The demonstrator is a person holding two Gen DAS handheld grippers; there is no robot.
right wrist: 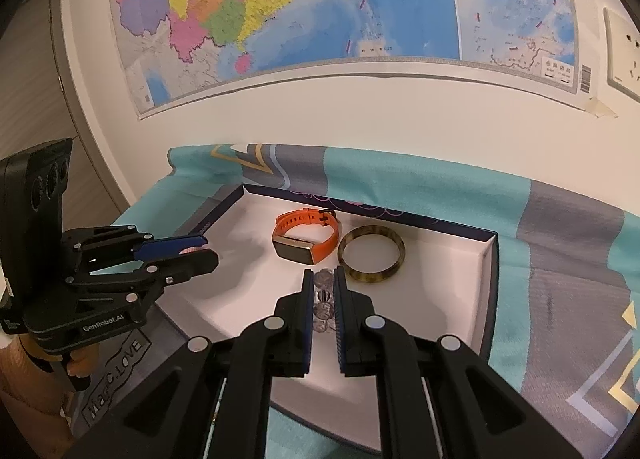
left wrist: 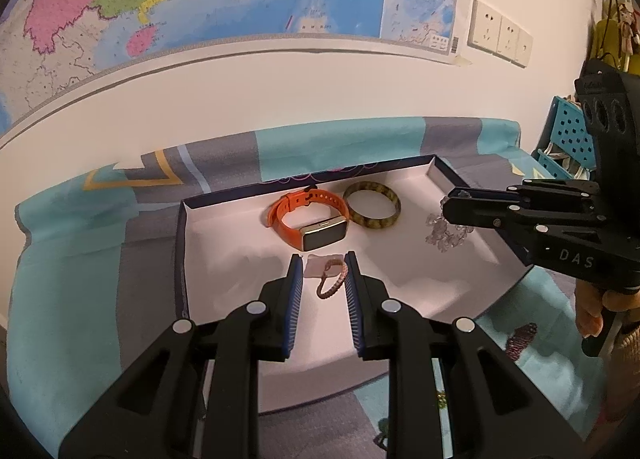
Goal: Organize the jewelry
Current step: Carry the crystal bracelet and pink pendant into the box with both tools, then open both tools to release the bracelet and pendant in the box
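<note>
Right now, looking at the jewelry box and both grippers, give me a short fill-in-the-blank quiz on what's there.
1. The watch with the gold rectangular face has a strap coloured ____.
2. The mottled olive-green bangle lies inside the shallow white-lined ____.
3. The right gripper has its jaws shut on a string of clear ____.
4. The left gripper carries a braided bracelet coloured ____.

Missing words: orange; box; beads; pink
</note>
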